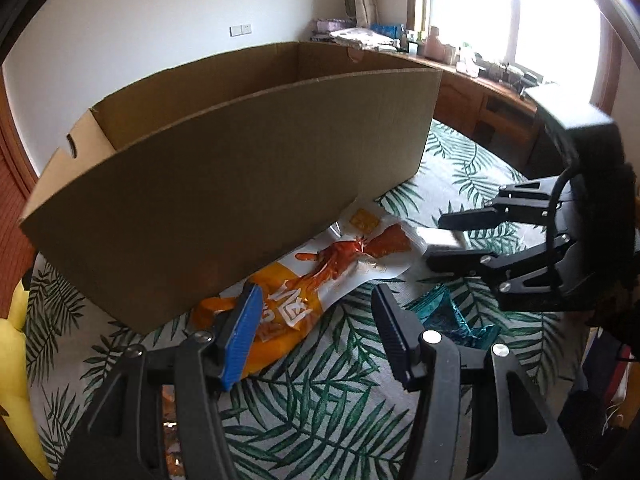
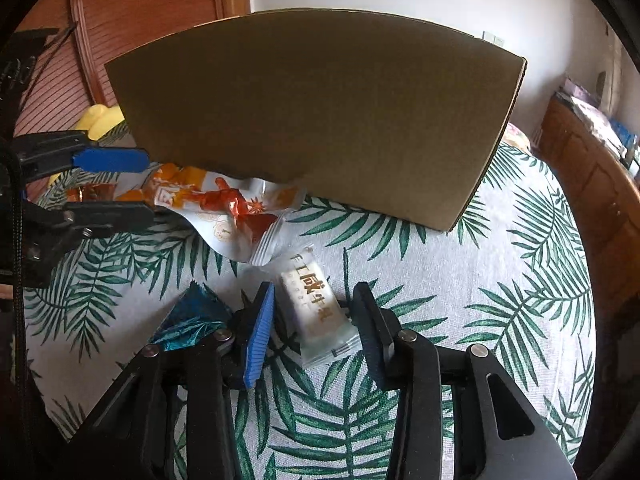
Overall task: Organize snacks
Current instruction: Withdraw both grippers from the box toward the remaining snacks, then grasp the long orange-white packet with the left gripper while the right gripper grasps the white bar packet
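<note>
White candy packet lies on the leaf-print cloth, between the fingers of the right gripper; the jaws stand apart on either side of it, close to its edges, contact not discernible. Orange-and-white snack bag lies against the foot of the cardboard box, ahead of the left gripper, whose jaws are wide and hold nothing. Teal wrapper lies just beside the left gripper's black finger, right of the bag.
</note>
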A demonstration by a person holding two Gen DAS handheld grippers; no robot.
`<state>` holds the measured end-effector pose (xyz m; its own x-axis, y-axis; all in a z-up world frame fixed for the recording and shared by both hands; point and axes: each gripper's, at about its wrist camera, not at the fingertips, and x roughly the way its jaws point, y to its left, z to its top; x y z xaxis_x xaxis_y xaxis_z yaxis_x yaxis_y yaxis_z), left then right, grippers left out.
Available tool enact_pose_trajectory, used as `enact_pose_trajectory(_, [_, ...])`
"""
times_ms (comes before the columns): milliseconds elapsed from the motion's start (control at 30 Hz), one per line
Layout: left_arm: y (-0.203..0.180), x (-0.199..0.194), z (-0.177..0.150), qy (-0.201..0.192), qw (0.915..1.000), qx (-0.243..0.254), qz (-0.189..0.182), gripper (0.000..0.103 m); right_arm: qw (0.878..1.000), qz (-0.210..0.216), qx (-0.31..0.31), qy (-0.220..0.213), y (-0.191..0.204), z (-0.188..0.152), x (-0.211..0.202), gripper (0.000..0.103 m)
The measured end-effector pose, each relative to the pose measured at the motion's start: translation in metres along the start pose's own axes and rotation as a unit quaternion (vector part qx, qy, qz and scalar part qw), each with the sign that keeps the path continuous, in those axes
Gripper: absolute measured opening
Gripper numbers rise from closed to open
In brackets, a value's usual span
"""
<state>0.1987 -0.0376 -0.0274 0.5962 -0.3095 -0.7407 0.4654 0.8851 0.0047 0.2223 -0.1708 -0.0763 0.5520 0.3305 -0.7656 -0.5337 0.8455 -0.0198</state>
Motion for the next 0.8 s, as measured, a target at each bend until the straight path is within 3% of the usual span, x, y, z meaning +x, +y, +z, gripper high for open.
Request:
enact_pose_trajectory(400, [-0.011,0.031,0.011,0.043,0.998,0.037,0.026,0.057,1.0,0.001,0.003,0.0,-0.004,0.0,0.003,0.04])
enact_pose_trajectory(800, [-0.032,0.05,0.029,0.047,0.9959,0.063,0.045,0.057,1.0,0.0,0.002,0.0,-0.002,0.0,0.003,0.04])
